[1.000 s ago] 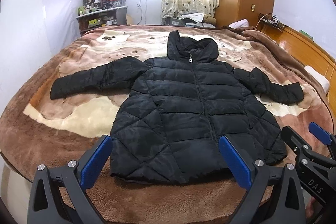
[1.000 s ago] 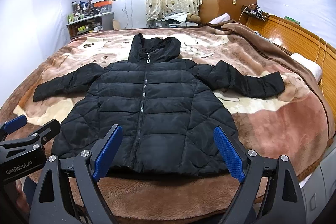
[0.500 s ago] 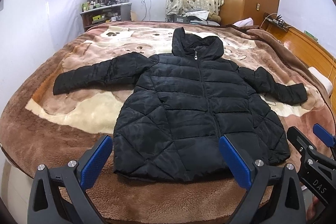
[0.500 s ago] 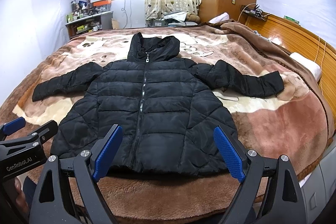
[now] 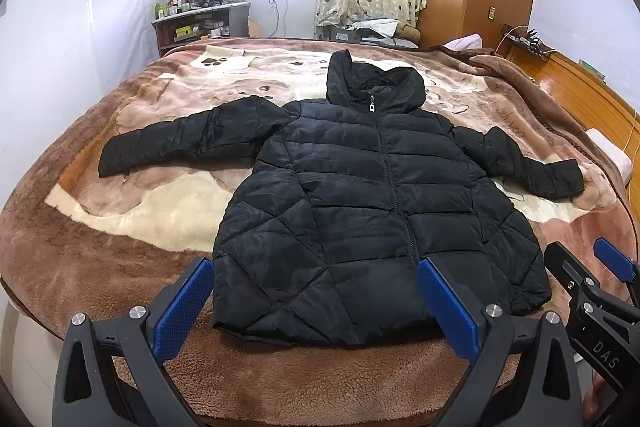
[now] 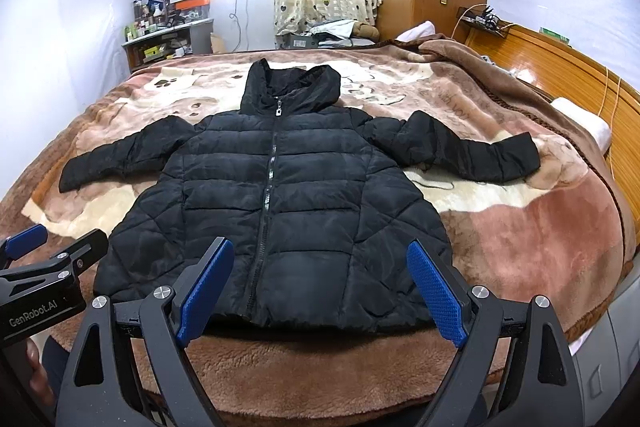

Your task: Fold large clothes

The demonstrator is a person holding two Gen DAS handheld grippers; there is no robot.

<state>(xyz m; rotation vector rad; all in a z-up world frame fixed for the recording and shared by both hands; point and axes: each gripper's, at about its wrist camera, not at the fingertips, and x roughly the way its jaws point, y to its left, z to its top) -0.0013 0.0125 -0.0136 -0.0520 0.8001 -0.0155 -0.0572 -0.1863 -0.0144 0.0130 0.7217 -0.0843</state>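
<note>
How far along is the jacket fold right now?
Done: the black quilted hooded jacket lies face up on the brown plush blanket, zipped, both sleeves spread out. In hand: nothing; the left tool and right tool are open, near the hem, gripping no fabric. Left: every fold, the sleeves, the hood and the body.
</note>
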